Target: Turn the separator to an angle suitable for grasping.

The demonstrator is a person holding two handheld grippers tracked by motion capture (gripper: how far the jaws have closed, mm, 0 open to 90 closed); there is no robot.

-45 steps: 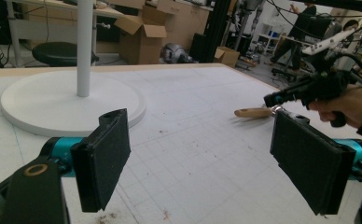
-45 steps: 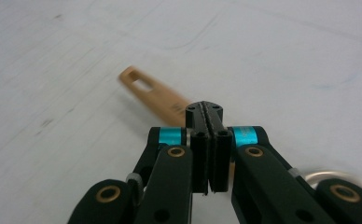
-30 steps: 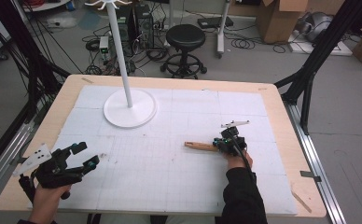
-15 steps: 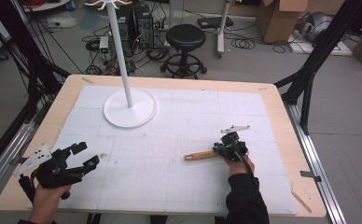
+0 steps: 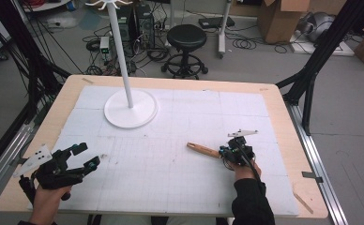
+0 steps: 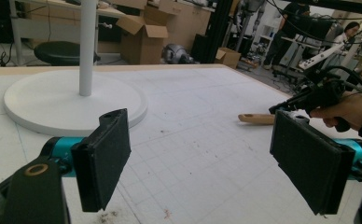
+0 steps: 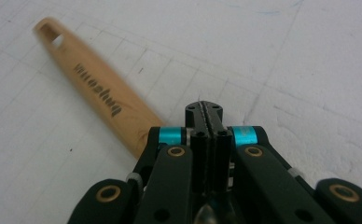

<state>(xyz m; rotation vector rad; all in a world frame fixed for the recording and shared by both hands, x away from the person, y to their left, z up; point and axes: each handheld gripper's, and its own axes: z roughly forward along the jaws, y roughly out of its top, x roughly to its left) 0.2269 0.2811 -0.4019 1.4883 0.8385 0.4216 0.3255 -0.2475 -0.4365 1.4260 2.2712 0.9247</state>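
While the person sat at the near edge of the bench (image 5: 283, 117), the right claw (image 5: 227, 153) was pressed fully together, its two black jaws meeting with no gap in the right gripper view. A wooden handle (image 5: 202, 150) with dark lettering burned into it and a slot at its far end lay flat on the white gridded mat (image 5: 194, 117), running from under the right claw's body out toward the white stand's round base (image 5: 131, 108). Whether the jaws pinched any part of the wooden tool I could not tell, since its near end was hidden beneath the claw.

Well apart from the handle, toward the bench's near left corner, the left claw (image 5: 84, 157) was held just above the mat with its jaws wide apart and nothing between the pads. From the left gripper view, the white stand's base (image 6: 72, 100) sat ahead, with its thin pole (image 6: 87, 46) rising from the middle, and the handle (image 6: 256, 118) lay farther off beside the right claw (image 6: 281, 106).
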